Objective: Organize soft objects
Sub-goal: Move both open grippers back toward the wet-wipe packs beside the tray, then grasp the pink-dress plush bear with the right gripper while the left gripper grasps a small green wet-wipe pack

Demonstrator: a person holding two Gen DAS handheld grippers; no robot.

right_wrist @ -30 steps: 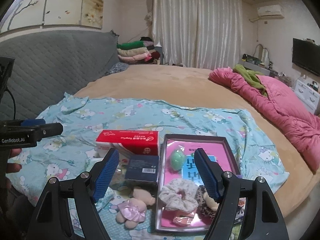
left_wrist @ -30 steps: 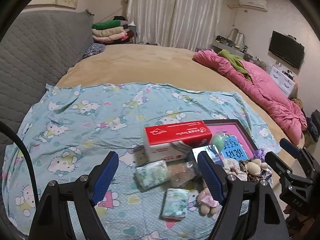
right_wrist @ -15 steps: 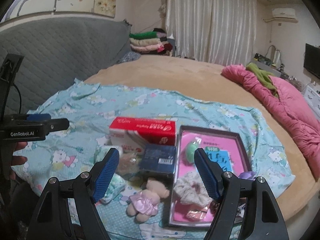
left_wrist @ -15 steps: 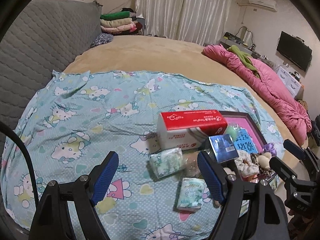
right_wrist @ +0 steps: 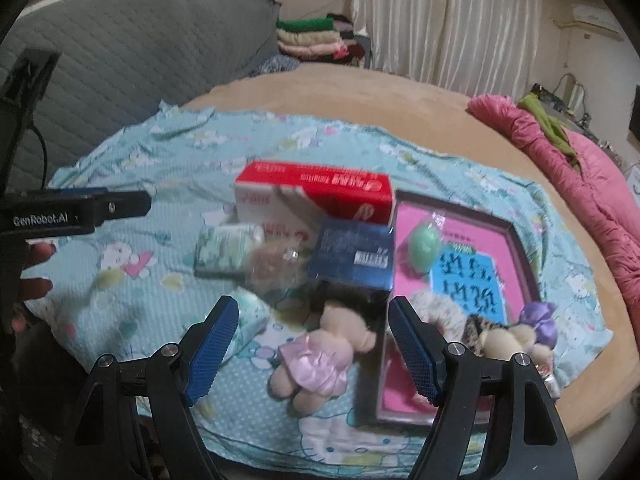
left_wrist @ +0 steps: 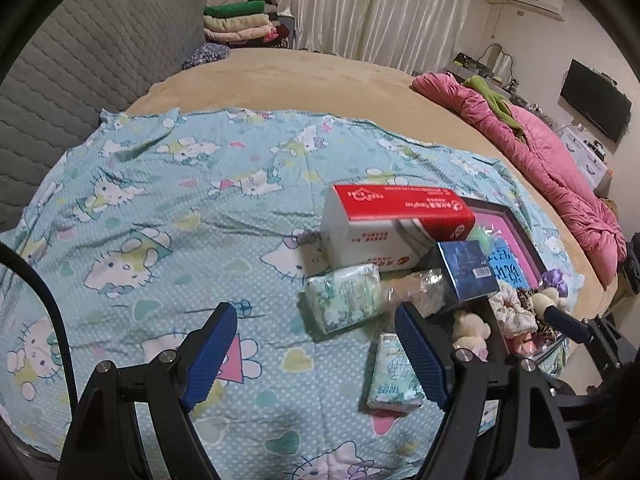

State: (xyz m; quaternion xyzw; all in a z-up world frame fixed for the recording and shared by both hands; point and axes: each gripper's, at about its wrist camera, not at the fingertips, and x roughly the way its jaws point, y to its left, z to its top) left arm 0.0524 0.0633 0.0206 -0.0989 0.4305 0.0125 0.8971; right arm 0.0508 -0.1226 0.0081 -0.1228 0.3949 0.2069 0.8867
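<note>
On the blue cartoon-print cloth lie a red and white tissue box, two green tissue packs, a clear crinkly bag, a dark blue box and a small teddy in a pink dress. A pink-lined tray holds a green egg, scrunchies and a purple-bowed toy. My left gripper is open and empty above the cloth, near the packs. My right gripper is open and empty just above the teddy.
A pink quilt lies along the bed's right side. Folded clothes are stacked at the far end by the curtains. A grey padded headboard runs along the left. The bed edge is close below the tray.
Both grippers moved left and forward, closer to the pile of things. The teddy now sits between my right gripper's fingers in view. Both stay open.
</note>
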